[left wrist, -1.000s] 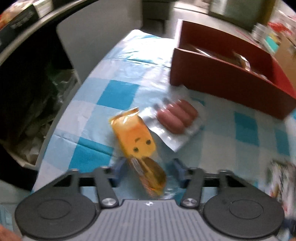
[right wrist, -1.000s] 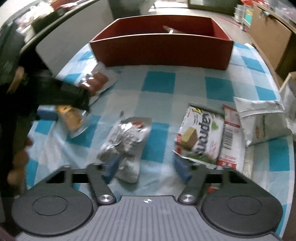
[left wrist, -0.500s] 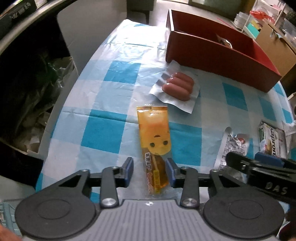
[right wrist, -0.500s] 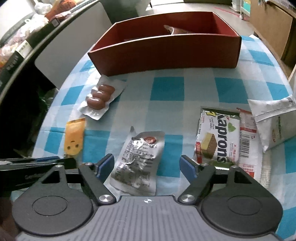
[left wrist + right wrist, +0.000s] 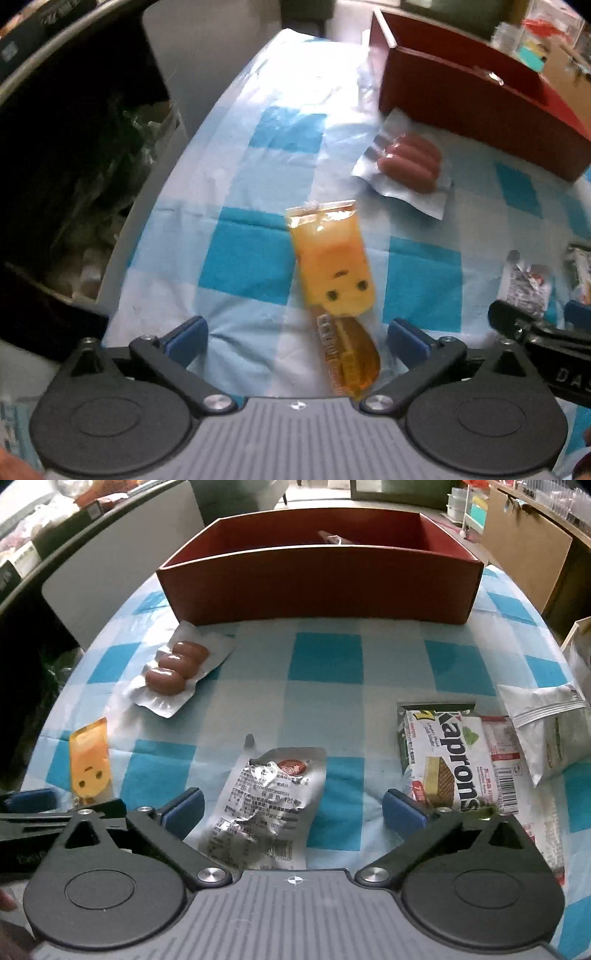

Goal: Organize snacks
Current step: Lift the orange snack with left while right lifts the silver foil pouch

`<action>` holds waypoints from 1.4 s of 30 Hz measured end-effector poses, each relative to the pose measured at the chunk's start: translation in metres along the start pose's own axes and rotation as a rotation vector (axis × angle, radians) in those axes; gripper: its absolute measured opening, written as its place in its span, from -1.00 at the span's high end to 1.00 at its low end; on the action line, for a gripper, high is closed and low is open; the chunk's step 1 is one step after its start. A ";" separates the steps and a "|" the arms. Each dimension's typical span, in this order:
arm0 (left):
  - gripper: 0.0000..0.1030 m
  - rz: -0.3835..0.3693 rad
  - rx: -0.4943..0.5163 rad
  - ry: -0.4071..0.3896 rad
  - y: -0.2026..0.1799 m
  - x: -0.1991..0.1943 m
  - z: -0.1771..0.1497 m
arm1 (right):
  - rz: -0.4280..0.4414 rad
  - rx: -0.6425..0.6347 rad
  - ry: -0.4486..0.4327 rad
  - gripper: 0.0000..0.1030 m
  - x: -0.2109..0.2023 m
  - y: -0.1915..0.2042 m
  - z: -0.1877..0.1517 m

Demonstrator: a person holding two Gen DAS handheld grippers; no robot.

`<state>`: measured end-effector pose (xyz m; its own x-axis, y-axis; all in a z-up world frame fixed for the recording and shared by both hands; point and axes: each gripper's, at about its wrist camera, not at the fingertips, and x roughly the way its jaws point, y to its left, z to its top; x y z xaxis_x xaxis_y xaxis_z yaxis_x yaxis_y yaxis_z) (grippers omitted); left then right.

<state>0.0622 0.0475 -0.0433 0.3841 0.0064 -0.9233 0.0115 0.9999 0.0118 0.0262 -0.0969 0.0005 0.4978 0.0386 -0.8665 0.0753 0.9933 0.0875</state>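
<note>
An orange ice-pop packet with a small face lies flat on the blue-checked tablecloth. Its lower end lies between the jaws of my left gripper. Those jaws are opening wide and neither pad touches the packet. A crumpled silver pouch lies between the jaws of my right gripper, which are also opening, with the pads clear of it. The red box stands at the far side of the table with one wrapper inside. A sealed pack of sausages lies in front of its left corner.
A green-and-white wafer pack and a white bag lie right of the right gripper. The table's left edge drops to a dark bin of clutter. A cardboard cabinet stands at the far right.
The left jaws were shut on the orange packet's lower end and have sprung wide, leaving it on the cloth. The right jaws have widened around the silver pouch. Both grippers shifted slightly.
</note>
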 end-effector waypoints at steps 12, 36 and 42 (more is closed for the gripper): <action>0.29 -0.044 0.099 -0.039 -0.020 -0.019 -0.003 | -0.019 -0.167 0.022 -0.21 -0.019 0.018 -0.010; -0.14 -0.128 0.216 -0.030 -0.053 -0.021 -0.014 | 0.000 -0.089 -0.015 -0.09 -0.034 -0.006 -0.012; 0.47 -0.094 0.243 -0.044 -0.059 -0.027 -0.023 | -0.013 -0.069 0.003 -0.26 -0.026 -0.021 -0.015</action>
<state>0.0302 -0.0115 -0.0283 0.4108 -0.0923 -0.9071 0.2687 0.9629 0.0237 -0.0011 -0.1169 0.0137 0.4942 0.0255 -0.8690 0.0219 0.9989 0.0419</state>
